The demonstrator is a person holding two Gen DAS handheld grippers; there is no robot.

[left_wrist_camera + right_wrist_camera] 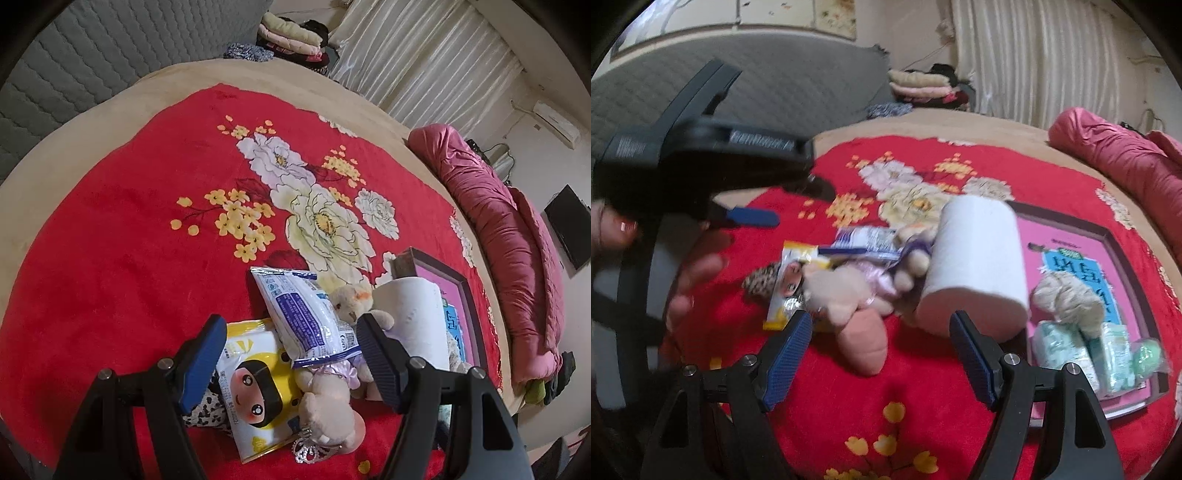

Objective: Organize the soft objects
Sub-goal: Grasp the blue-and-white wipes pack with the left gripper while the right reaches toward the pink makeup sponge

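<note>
Where left view hides, tissue packs (1082, 354) visible

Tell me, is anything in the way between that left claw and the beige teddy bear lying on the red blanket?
Partly. The blue-and-white plastic packet lies across the beige plush teddy bear, covering its upper body. The open left gripper hovers above; only the bear's lower half lies exposed.

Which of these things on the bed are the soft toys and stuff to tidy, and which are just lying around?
For the job:
plush doll
paper roll
blue-white pack
yellow wipes pack
pink tray
left gripper and right gripper, both open

Just lying about:
rolled pink quilt
folded clothes pile
curtain
</note>
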